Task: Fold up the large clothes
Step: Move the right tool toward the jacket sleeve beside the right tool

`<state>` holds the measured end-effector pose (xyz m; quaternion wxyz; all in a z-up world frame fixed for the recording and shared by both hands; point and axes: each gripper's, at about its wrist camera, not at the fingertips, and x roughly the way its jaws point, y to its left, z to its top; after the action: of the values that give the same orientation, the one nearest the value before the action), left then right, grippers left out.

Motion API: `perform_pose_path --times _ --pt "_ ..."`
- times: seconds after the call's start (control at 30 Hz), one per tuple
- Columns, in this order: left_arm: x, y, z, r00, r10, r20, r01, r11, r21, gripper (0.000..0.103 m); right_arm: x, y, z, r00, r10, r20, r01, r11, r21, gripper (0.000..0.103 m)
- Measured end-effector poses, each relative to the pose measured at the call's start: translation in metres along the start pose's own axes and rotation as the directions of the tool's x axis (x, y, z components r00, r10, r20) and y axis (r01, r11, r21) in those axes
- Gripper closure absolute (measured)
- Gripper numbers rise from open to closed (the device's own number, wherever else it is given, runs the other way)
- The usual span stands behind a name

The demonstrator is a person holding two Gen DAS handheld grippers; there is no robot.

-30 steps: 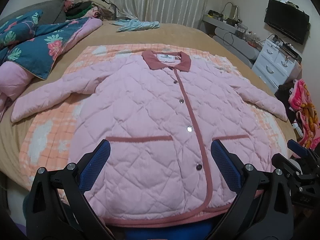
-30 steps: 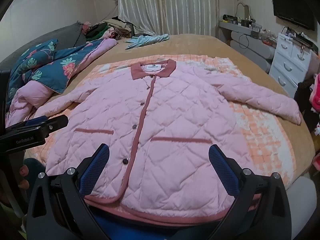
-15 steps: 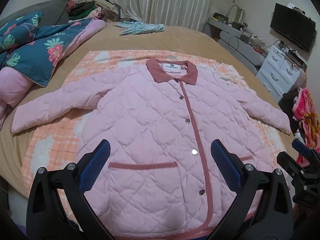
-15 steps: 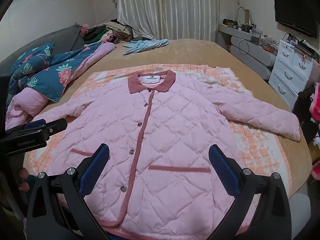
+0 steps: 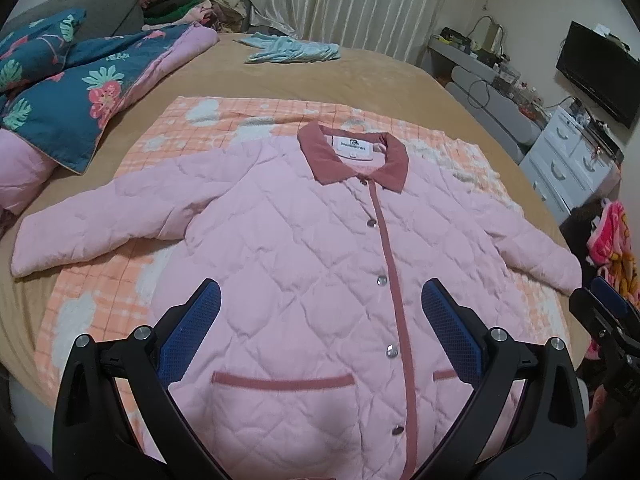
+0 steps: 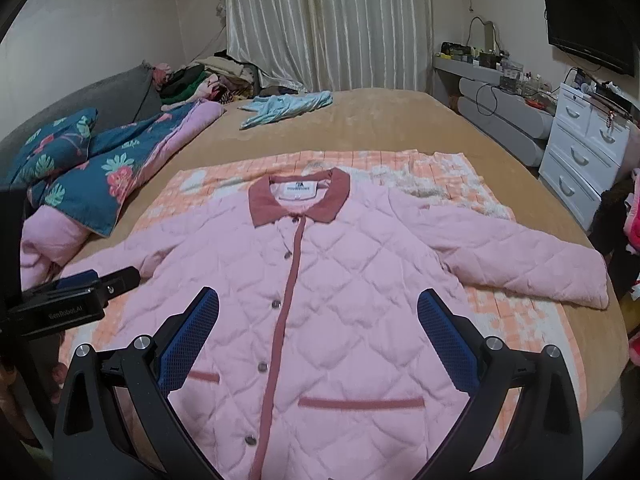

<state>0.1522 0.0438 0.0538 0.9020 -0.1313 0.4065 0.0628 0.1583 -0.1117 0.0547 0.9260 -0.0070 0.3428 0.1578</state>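
Pink quilted fabric fills the middle of both views: a pink quilted jacket (image 5: pixel 304 264) (image 6: pixel 320 300) with a dark rose collar, rose front band and metal snap buttons lies flat, front side up, on an orange-and-white checked blanket (image 5: pixel 168 132) (image 6: pixel 516 312) which is spread over a tan bed cover (image 5: pixel 360 80) (image 6: pixel 380 120). Both sleeves are stretched out to the sides.

The left gripper (image 5: pixel 320 334) hangs above the lower part of the jacket, its jaws wide apart with nothing between them. The right gripper (image 6: pixel 318 334) hangs over the same region, jaws also wide apart and holding nothing. Each gripper shows at the edge of the other view.

Around the jacket: a dark teal flowered quilt with pink lining (image 5: pixel 68 104) (image 6: pixel 92 168) lies bunched at the left side of the bed, near the left sleeve end. A light blue garment (image 5: pixel 292 48) (image 6: pixel 284 106) lies well apart, at the far end of the bed, in front of pale curtains (image 6: pixel 328 24). A pile of mixed clothes (image 6: pixel 208 80) sits in the far left corner. At the right stand a white chest of drawers (image 5: pixel 568 160) (image 6: pixel 584 148) and a black wall television (image 5: pixel 600 68) (image 6: pixel 588 28).

The lower hem of the jacket is cut off by the frame and partly hidden behind the black gripper bodies. The text on the neck label is too small to read. The small things on the grey shelf are hard to make out.
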Motion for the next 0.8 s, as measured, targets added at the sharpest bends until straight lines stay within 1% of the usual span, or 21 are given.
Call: perform_pose_path --times 0.07,0.2,0.3,0.5,0.6,0.7,0.8 --pt "0.003 -0.001 0.007 1.0 -0.013 0.001 0.013 1.0 -0.001 0.009 0.005 -0.002 0.009 1.0 0.0 0.007 0.0 1.0 0.005 0.004" --pt "0.011 -0.008 0.019 1.0 -0.002 0.001 0.002 1.0 0.017 0.009 0.014 -0.007 0.025 1.0 -0.003 0.016 0.002 1.0 0.024 0.004" --pt "0.018 -0.014 0.03 1.0 -0.009 -0.001 0.009 1.0 0.025 0.009 0.021 -0.012 0.035 1.0 -0.005 0.024 0.004 0.999 0.036 0.004" --pt "0.036 -0.031 0.051 1.0 -0.029 -0.003 0.029 0.998 0.057 0.009 0.034 -0.032 0.057 0.998 -0.023 0.054 0.018 0.996 0.087 0.004" --pt "0.045 -0.039 0.062 0.999 -0.041 -0.002 0.041 0.998 0.051 0.009 0.043 -0.048 0.07 0.997 -0.047 0.067 0.038 0.991 0.128 0.004" --pt "0.056 -0.046 0.072 0.999 -0.037 -0.004 0.037 0.997 0.061 0.009 0.05 -0.067 0.079 0.994 -0.074 0.077 0.059 0.982 0.177 0.004" --pt "0.069 -0.057 0.078 0.999 -0.044 -0.014 0.045 0.996 0.074 0.009 0.059 -0.088 0.084 0.989 -0.118 0.087 0.097 0.971 0.22 0.004"
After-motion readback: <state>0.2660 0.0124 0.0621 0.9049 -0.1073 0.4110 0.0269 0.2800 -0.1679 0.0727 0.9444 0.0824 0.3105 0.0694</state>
